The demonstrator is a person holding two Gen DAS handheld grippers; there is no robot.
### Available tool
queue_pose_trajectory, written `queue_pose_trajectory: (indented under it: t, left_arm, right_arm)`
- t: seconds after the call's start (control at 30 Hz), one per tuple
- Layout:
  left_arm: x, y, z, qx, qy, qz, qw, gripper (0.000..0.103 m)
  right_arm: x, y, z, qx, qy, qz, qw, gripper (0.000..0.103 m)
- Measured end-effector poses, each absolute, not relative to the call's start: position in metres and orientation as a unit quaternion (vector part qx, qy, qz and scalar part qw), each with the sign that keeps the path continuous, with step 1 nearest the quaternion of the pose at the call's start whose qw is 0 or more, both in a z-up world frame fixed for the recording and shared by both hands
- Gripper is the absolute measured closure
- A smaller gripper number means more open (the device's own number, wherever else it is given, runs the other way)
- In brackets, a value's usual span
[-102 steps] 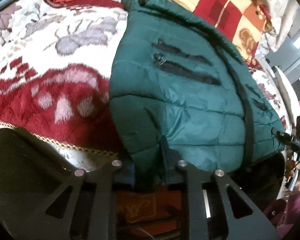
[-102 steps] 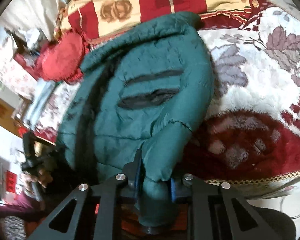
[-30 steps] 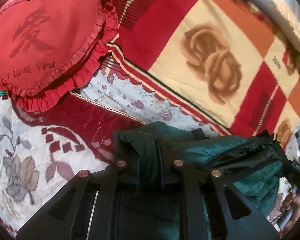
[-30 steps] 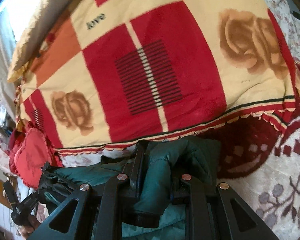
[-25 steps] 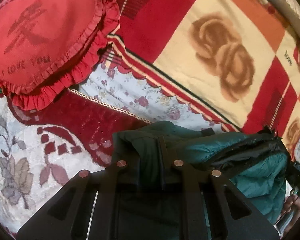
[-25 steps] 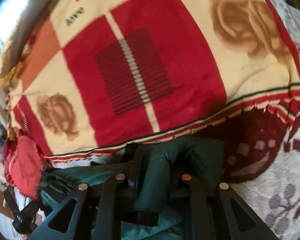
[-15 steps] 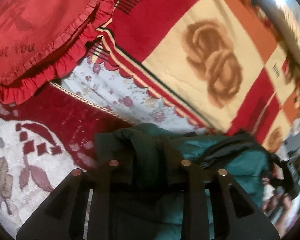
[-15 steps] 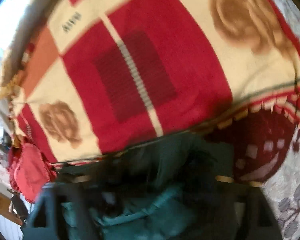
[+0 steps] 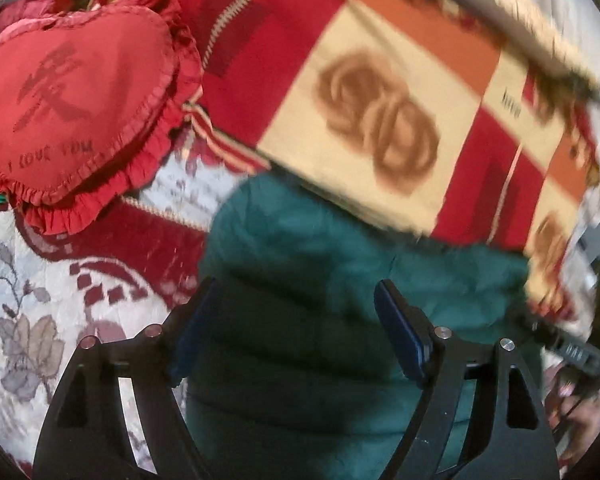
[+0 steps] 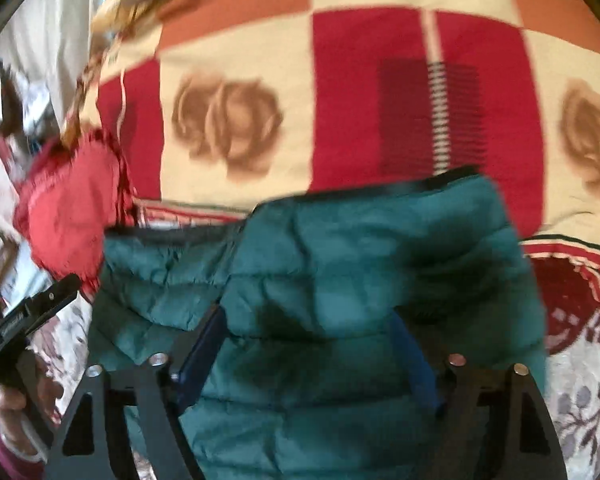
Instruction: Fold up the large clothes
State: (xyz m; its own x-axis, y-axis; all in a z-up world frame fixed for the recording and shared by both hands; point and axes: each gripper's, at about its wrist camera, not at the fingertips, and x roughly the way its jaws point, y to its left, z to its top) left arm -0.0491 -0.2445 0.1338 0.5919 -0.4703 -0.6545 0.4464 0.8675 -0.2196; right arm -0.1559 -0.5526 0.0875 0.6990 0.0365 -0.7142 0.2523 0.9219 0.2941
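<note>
A dark green puffer jacket (image 9: 320, 264) lies folded over on the bed, its far edge against the checked blanket. It also fills the lower middle of the right wrist view (image 10: 360, 264). My left gripper (image 9: 296, 300) is open, its blue-padded fingers spread wide over the jacket's left part, holding nothing. My right gripper (image 10: 308, 336) is open too, fingers wide apart over the jacket's right part. Both views are blurred by motion.
A red and cream checked blanket with rose prints (image 9: 380, 80) lies piled just behind the jacket. A red heart-shaped cushion (image 9: 68, 92) sits at the left. The bed cover is floral white and dark red (image 9: 32, 320). The other hand-held gripper (image 10: 28, 316) shows at the left edge.
Both grippers have opened and let go of the jacket hem they carried over toward the blanket. The jacket now lies folded, and both grippers have pulled back slightly.
</note>
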Motion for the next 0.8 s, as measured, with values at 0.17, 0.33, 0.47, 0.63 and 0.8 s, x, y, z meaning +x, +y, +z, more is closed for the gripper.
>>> queue_pose_trajectory:
  t: [0.17,0.33,0.47,0.63,0.8]
  left_arm:
    - [-0.02,-0.257,0.094,0.02,0.418,-0.202,0.885,0.023]
    - [-0.005,-0.253,0.075,0.0,0.423,-0.203,0.883,0.019]
    - [0.004,-0.248,0.066,-0.011,0.44,-0.2,0.875,0.012]
    - [0.003,-0.244,0.067,-0.01,0.447,-0.198,0.872,0.012]
    - [-0.012,-0.239,0.08,-0.005,0.433,-0.197,0.88,0.012]
  right_arm:
    - [-0.108,-0.541,0.068,0.105,0.413,-0.113,0.898,0.024]
    - [-0.079,-0.558,0.035,0.118,0.444,-0.135,0.878,0.024]
    - [-0.074,-0.563,0.021,0.119,0.45,-0.139,0.874,0.023]
    - [-0.082,-0.569,0.031,0.136,0.453,-0.135,0.871,0.023]
    - [-0.125,-0.563,0.069,0.159,0.411,-0.117,0.89,0.023]
